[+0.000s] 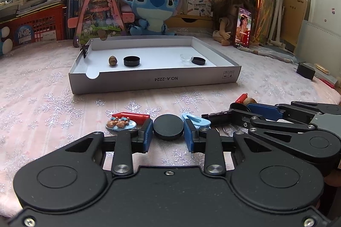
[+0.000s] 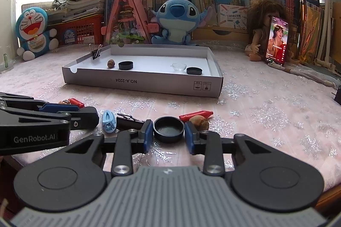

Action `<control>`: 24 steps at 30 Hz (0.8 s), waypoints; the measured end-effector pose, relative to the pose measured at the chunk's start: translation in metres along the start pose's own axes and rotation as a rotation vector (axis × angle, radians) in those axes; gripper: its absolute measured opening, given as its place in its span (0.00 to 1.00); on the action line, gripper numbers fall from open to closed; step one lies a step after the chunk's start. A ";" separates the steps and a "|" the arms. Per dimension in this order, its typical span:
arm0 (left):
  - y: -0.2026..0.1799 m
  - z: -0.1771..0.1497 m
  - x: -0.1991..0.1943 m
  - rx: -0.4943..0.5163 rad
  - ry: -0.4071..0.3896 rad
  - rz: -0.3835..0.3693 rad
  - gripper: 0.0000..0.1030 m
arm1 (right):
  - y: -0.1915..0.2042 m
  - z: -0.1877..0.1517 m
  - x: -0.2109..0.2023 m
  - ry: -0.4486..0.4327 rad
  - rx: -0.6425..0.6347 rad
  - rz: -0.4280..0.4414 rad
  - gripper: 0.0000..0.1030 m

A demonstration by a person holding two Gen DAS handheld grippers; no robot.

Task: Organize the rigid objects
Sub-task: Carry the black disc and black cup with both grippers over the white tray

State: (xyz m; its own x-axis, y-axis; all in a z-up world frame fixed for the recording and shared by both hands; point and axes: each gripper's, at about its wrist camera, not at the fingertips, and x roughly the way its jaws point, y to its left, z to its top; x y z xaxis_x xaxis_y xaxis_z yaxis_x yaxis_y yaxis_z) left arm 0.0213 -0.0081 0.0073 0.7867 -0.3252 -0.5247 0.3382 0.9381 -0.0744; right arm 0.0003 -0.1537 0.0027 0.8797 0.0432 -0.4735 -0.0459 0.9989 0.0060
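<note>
The left gripper (image 1: 168, 131) is sitting low on the cloth with its blue pads pressing both edges of a flat black disc (image 1: 168, 127), so it is clamped on that disc. The right gripper (image 2: 169, 130) is doing the same to a black cap (image 2: 169, 126) lying hollow side up; its pads are closing against the rim, and I am reading it as clamped on the cap.

Taking the white cardboard tray (image 1: 132, 81) as the landmark, both held pieces are lying on the near side of it, on the cloth, not yet lifted. Inside the tray a nut (image 1: 112, 60), a black ring-shaped cap (image 1: 131, 61), a small glass dish (image 1: 185, 58) and another black lid (image 1: 198, 60) are already resting. A binder clip (image 1: 84, 50) is biting the tray's far left corner.

Risks are crowding in around the pads. Each piece is thin and round, so a grip on the edge is offering little contact; either one may be pivoting or slipping out while rising. Beside the left gripper, on the tray's near side, a red crayon (image 1: 131, 116), a bear charm (image 1: 120, 123) and a light-blue clip (image 1: 195, 119) are lying close enough to be dragged. Next to the right gripper, a second red crayon (image 2: 196, 115) and a walnut (image 2: 199, 121) are almost touching the right pad. The two grippers are also working close together and may be colliding while lifting.
</note>
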 end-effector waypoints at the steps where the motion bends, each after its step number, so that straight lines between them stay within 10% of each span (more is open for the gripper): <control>1: 0.000 0.001 -0.001 -0.001 -0.001 0.002 0.29 | 0.000 0.001 -0.001 -0.003 -0.002 0.000 0.37; 24: 0.014 0.015 -0.023 -0.046 -0.038 0.051 0.29 | 0.000 0.018 -0.014 -0.039 -0.006 -0.014 0.36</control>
State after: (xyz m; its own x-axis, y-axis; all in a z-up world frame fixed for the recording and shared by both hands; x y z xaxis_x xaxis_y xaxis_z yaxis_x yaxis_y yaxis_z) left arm 0.0159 0.0108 0.0313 0.8218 -0.2804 -0.4959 0.2736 0.9578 -0.0881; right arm -0.0036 -0.1538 0.0253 0.8983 0.0297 -0.4384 -0.0360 0.9993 -0.0060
